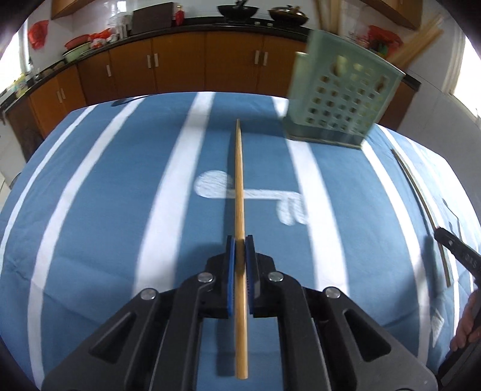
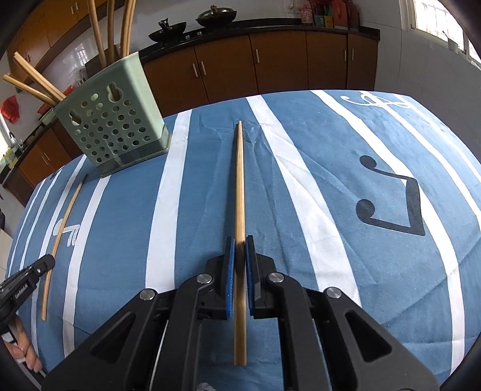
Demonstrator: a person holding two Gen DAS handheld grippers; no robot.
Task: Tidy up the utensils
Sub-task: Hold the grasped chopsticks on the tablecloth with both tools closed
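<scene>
My left gripper (image 1: pixel 240 240) is shut on a wooden chopstick (image 1: pixel 239 186) that points forward above the blue striped cloth. My right gripper (image 2: pixel 240 240) is shut on another wooden chopstick (image 2: pixel 239 180), also pointing forward. A pale green perforated utensil holder (image 1: pixel 342 99) stands at the far right in the left wrist view and at the far left in the right wrist view (image 2: pixel 111 120), with several chopsticks (image 2: pixel 33 81) standing in it. A loose chopstick (image 2: pixel 60 240) lies on the cloth beside the holder; it also shows in the left wrist view (image 1: pixel 421 204).
The table is covered by a blue cloth with white stripes (image 2: pixel 300 195). Brown kitchen cabinets (image 1: pixel 180 69) and a counter with woks (image 2: pixel 216 16) run behind it. The other gripper's tip shows at the right edge in the left wrist view (image 1: pixel 457 249) and at the left edge in the right wrist view (image 2: pixel 27 276).
</scene>
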